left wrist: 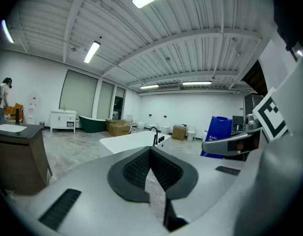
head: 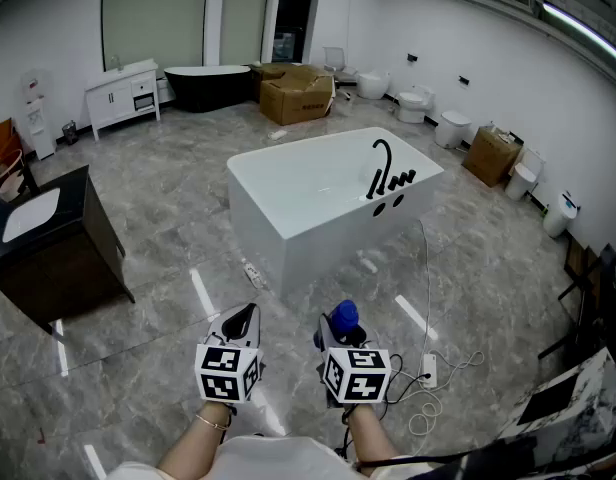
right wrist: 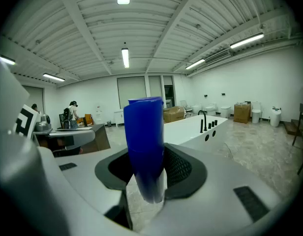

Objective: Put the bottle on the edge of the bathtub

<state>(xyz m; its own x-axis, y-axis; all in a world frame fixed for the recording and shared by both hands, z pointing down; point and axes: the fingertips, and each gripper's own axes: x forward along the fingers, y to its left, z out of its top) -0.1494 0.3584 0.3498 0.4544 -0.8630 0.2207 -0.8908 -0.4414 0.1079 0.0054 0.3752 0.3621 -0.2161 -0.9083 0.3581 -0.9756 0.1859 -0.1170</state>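
A blue bottle [right wrist: 145,146] stands upright between the jaws of my right gripper [right wrist: 147,173], which is shut on it; in the head view the blue bottle [head: 344,315] pokes up above the right gripper [head: 340,336]. In the left gripper view the blue bottle [left wrist: 219,135] appears off to the right. My left gripper [left wrist: 150,168] is shut with nothing between its pads, and the left gripper [head: 240,322] hangs beside the right one over the floor. The white bathtub [head: 288,213] stands ahead of both grippers, with a black faucet [head: 381,163] on its right rim.
A dark vanity with a white basin [head: 48,248] stands at the left. A white power strip and cable [head: 428,373] lie on the floor at the right. Cardboard boxes [head: 298,93], a black tub [head: 208,83] and several toilets [head: 418,103] line the far side.
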